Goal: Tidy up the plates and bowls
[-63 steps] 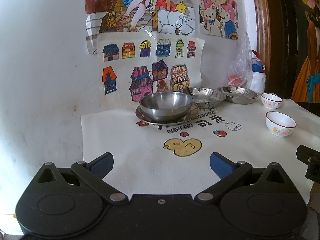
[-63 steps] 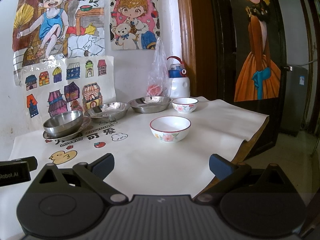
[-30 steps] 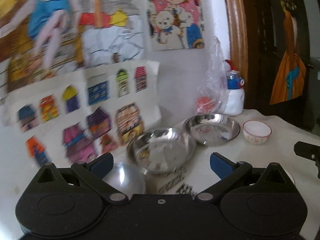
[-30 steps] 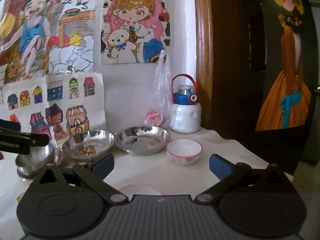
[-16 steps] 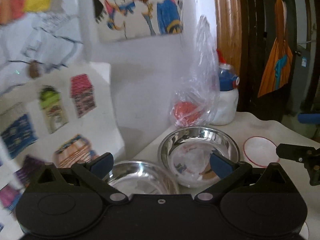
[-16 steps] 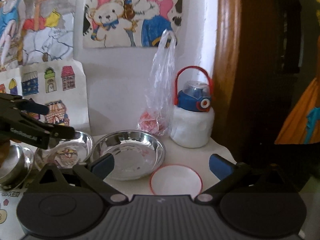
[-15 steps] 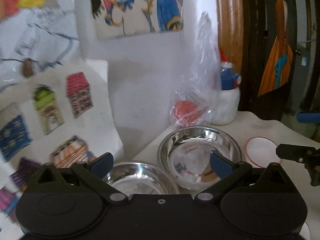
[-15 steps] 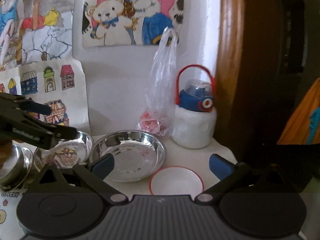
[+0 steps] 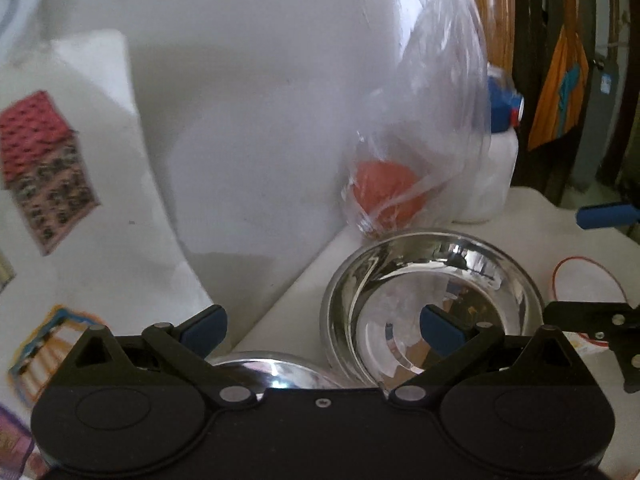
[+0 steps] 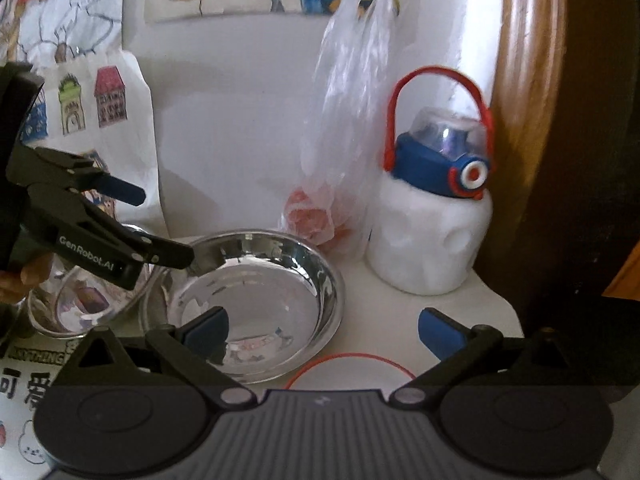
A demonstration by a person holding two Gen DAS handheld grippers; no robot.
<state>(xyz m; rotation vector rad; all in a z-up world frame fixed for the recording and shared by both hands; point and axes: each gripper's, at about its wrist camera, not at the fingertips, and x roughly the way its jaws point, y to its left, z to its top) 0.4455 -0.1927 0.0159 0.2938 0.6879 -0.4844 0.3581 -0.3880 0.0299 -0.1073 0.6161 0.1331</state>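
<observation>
Both grippers, left and right, hung open and empty. The left's fingers straddled the plate rim; steel might slip, knocking the bag at twelve o'clock.

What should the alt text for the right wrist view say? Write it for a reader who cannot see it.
The open right gripper hovers over a red-rimmed white bowl, beside a shiny steel plate. The open left gripper reaches over that plate's left rim. Behind stand a white bottle with a blue lid and a hanging plastic bag.
</observation>
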